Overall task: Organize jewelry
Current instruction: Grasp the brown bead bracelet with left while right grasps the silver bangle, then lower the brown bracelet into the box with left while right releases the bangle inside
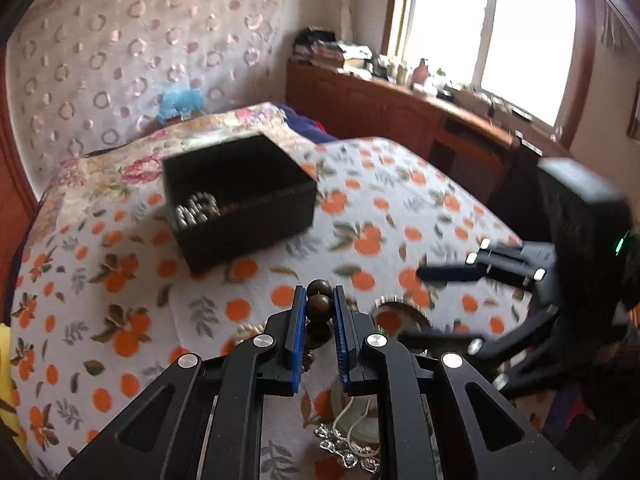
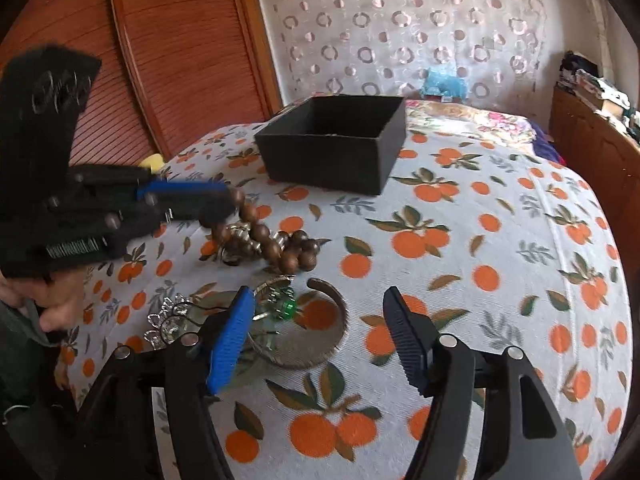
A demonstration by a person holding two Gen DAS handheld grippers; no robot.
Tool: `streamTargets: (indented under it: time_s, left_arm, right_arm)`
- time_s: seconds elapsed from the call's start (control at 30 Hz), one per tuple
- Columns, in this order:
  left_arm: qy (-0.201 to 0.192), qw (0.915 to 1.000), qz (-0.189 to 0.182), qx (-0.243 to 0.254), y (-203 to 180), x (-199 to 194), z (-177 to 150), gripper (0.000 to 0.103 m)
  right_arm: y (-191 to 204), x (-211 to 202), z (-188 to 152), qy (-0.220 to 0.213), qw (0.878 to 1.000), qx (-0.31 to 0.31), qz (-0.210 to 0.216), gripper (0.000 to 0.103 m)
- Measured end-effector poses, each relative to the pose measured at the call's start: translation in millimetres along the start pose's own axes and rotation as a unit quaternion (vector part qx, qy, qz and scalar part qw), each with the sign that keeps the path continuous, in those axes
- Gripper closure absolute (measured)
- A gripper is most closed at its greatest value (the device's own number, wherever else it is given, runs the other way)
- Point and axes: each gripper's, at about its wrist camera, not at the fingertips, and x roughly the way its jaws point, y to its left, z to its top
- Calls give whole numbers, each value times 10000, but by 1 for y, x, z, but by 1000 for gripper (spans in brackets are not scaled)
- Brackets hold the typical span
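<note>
At the far left of the right wrist view the left gripper (image 2: 234, 200) reaches in from the side, its jaws drawn narrow on the top beads of a brown bead string (image 2: 276, 246). The rest of the string trails down onto the bedspread (image 2: 500, 208), tangled with some silver pieces. That grip at one end looks chosen so the strand will hang free and lift clear of the pile. The left wrist view confirms it: two beads (image 1: 319, 300) sit pinched between the blue pads (image 1: 297, 320), with more hanging below.

Further right, near the middle of the bed, stands the open black box (image 2: 336, 148), well apart from the pile. Silver beads (image 1: 196, 210) already lie in one corner of it. It is probably where everything is meant to end up, so the step in hand seems to be carrying the string across to it.

In front, the loose jewelry waits on the bedspread: a silver brooch (image 2: 168, 322), a green stone piece (image 2: 286, 306) and a metal cuff (image 2: 320, 340), all near one another.

The right gripper (image 2: 320, 332) hovers over that cuff with jaws wide and nothing between them. It looks readied for the next pick, and the cuff is the likeliest target.
</note>
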Motion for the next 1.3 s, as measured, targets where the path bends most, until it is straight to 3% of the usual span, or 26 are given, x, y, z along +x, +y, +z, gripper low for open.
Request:
streamTargets:
  time_s: [0.4,0.5,0.67,1.3]
  left_arm:
    - [-550,9982,-79,-212,12,-35,27,91]
    - [-642,9977,-68,-196,13,-40,35,91]
    - [-749,9970,-4,-176,18,-45,47,91]
    - [-913,9951,185,-328,53,-38,96,91]
  right_arm:
    - [6,17,-5,430,9990,-91,112,32]
    - [7,16,-5,459,9987,-91,194,40]
    - [7,16,-3,439,9989,-119,133,40]
    - [-12,10,69,47,9993,-328,157,40]
